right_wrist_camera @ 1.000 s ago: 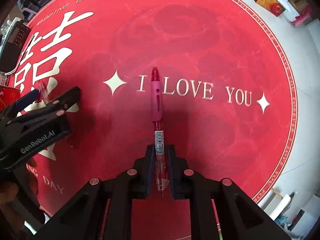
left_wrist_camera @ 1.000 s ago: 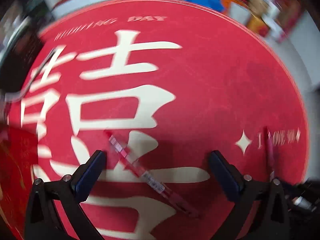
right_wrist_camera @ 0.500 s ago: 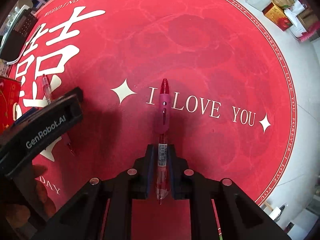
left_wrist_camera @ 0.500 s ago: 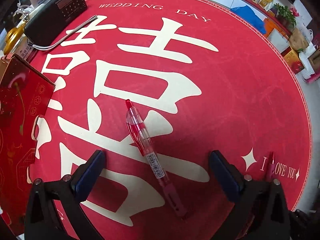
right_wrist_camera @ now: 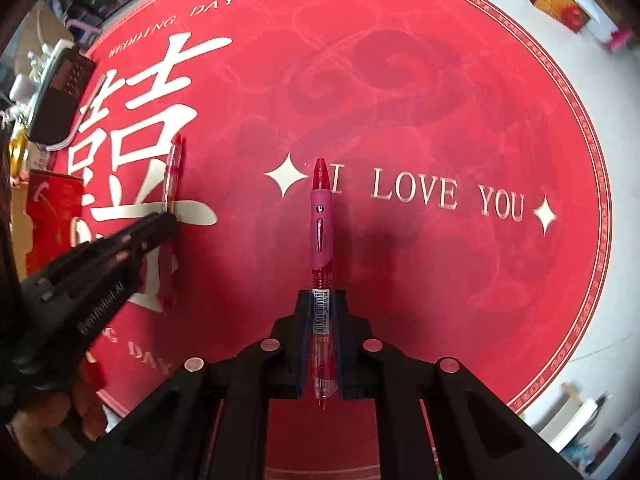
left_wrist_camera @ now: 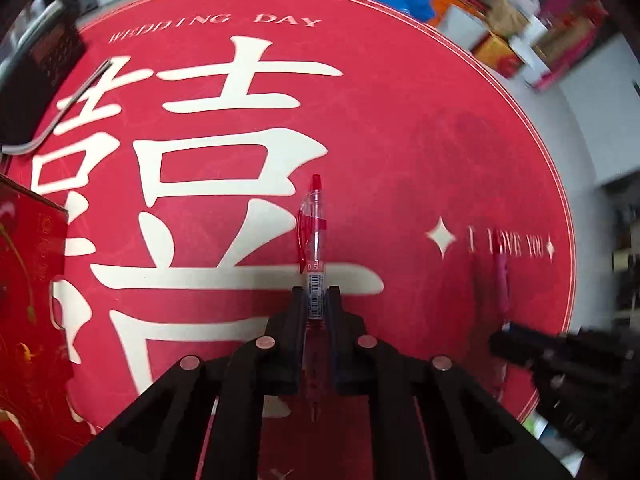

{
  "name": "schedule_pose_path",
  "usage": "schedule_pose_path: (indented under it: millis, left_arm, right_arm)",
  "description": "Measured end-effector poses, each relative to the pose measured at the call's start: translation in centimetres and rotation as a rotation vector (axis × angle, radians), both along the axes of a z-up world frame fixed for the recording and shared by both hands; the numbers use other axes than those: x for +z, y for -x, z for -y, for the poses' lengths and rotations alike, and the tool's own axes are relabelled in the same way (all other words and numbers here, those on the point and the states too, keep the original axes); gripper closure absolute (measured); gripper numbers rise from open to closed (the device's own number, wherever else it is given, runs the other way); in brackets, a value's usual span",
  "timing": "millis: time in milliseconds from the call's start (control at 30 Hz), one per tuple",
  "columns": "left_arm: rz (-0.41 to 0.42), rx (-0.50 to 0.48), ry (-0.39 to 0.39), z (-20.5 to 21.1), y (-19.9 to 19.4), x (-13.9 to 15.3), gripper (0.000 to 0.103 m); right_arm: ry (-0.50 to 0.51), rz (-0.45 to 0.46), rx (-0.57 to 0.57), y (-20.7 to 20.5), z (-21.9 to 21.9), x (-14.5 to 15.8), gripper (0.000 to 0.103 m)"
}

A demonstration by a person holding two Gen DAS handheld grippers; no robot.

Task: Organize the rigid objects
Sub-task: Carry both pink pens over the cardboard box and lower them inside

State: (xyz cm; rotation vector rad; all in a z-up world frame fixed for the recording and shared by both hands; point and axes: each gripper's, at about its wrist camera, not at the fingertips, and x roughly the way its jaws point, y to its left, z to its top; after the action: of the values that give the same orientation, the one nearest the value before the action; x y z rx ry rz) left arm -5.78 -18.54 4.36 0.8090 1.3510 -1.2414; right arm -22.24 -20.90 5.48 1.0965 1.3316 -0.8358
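Observation:
My left gripper (left_wrist_camera: 315,300) is shut on a clear red gel pen (left_wrist_camera: 313,232), which points forward over the round red mat (left_wrist_camera: 400,120). My right gripper (right_wrist_camera: 322,300) is shut on a second red pen with a pink grip (right_wrist_camera: 321,216), also pointing forward. In the right wrist view the left gripper (right_wrist_camera: 160,220) shows at the left with its pen (right_wrist_camera: 173,172). In the left wrist view the right gripper (left_wrist_camera: 520,344) shows blurred at the right with its pink pen (left_wrist_camera: 501,280).
A red gift box (left_wrist_camera: 28,300) stands at the mat's left edge. A black telephone (right_wrist_camera: 60,96) with a grey cord (left_wrist_camera: 72,100) sits at the far left. Boxes and bags (left_wrist_camera: 520,40) lie on the floor beyond the mat.
My left gripper was open around the pen lying on the mat; it has now shut on it. My right gripper has kept hold of its pen and shifted slightly.

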Motion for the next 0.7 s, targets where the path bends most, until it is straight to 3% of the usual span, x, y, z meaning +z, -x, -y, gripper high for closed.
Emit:
schedule_pose_path:
  millis: [233,333,700]
  left_arm:
    - [0.002,-0.022,0.014,-1.3,-1.5,1.3,0.093]
    - [0.014,-0.030,0.031,-4.0,-2.1,1.7,0.093]
    - [0.018,0.015,0.062,-6.7,-2.6,4.6,0.093]
  right_arm:
    - [-0.022,0.019,-0.045,0.4,-1.1,0.9,0.092]
    - [-0.023,0.025,-0.051,0.2,-1.3,1.7,0.092]
    - [0.020,0.038,0.007,-2.4,-2.4,5.0,0.092]
